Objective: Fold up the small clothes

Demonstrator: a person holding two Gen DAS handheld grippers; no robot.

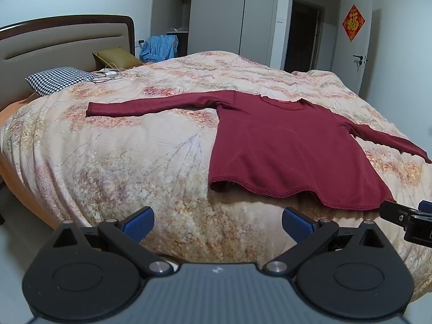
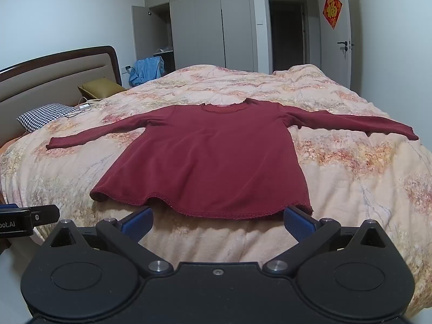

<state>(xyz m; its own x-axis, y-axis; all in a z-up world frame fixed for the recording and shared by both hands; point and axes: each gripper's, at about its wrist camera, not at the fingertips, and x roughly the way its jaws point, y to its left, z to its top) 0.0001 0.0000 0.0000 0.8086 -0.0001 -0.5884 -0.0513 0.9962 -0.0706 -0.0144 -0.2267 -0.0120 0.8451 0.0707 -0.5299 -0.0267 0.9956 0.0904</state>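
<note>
Nearest of all, the left tool (image 1: 217, 224) is seen with its two blue ribbed pads spread wide apart, and nothing is held between them. The right tool (image 2: 217, 222) is spread wide in the same way, and nothing is gripped by it either. Both tools are made of black, smooth plastic with round silver pins, and both are held over the near edge of the bed.

Just past the pads, a big bed with a soft, puffy quilt in peach and cream, printed with flowers (image 2: 351, 178), is seen. The quilt looks bumpy and stitched.

A dark red, long-sleeved knit top (image 2: 210, 156) is laid flat on the quilt, front up. Its wavy hem (image 2: 205, 212) is found close to the right tool's pads. Both thin sleeves are stretched out to the sides. The round neck is turned to the far side.

Farther off, by the head of the bed, a black-and-white checked pillow (image 1: 60, 79) and a shiny mustard-yellow cushion (image 1: 117, 56) are seen, with a white charger and cord (image 1: 109, 75) between them. A padded beige headboard with a dark wooden rim (image 1: 62, 43) is stood behind. Tall pale grey cupboards (image 2: 202, 24) and a red diamond-shaped paper sign (image 2: 332, 8) are seen at the back.
</note>
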